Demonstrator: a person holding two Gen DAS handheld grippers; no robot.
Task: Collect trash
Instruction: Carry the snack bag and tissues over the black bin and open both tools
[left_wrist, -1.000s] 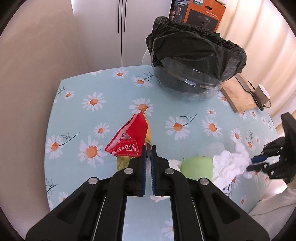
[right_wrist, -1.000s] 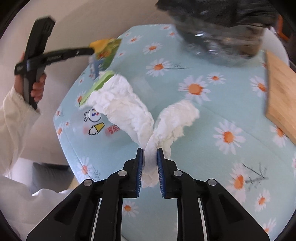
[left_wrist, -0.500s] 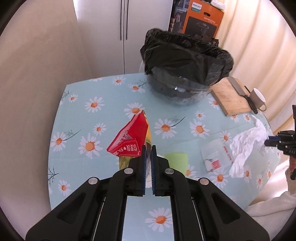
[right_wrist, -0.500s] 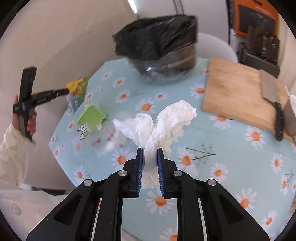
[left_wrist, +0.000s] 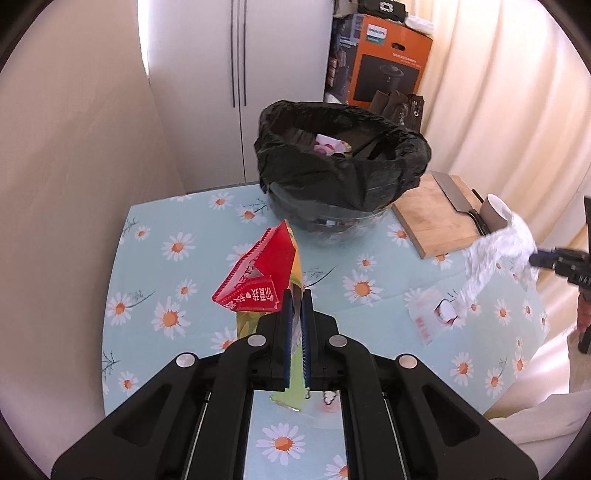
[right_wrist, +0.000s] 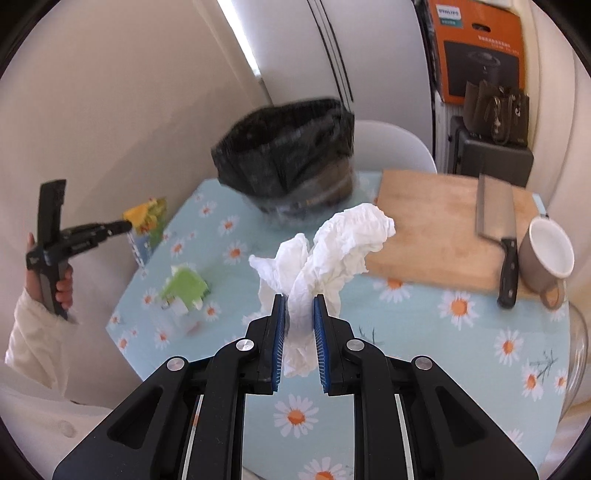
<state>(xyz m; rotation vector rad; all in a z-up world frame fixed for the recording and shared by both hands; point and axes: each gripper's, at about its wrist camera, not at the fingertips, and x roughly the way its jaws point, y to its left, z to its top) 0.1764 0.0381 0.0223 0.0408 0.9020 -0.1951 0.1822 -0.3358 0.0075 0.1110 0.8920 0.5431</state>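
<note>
Both tongs are clamped on trash and held up off the table. The left gripper has its blue pads nearly together on a red snack wrapper with a yellow-green packet pressed behind it; the wrapper carries white Chinese characters I can't read. The right gripper pinches a crumpled white tissue, which fans out above the pads. The bin, lined with a black bag and already holding some scraps, stands at the far side of the blue daisy tablecloth. On the cloth lie a clear plastic wrapper and a green carton. Beside the bin sits a wooden cutting board with a cleaver on it and a mug at its edge. Behind are white cabinet doors, cream curtains and an orange box marked PHILIPS.
</note>
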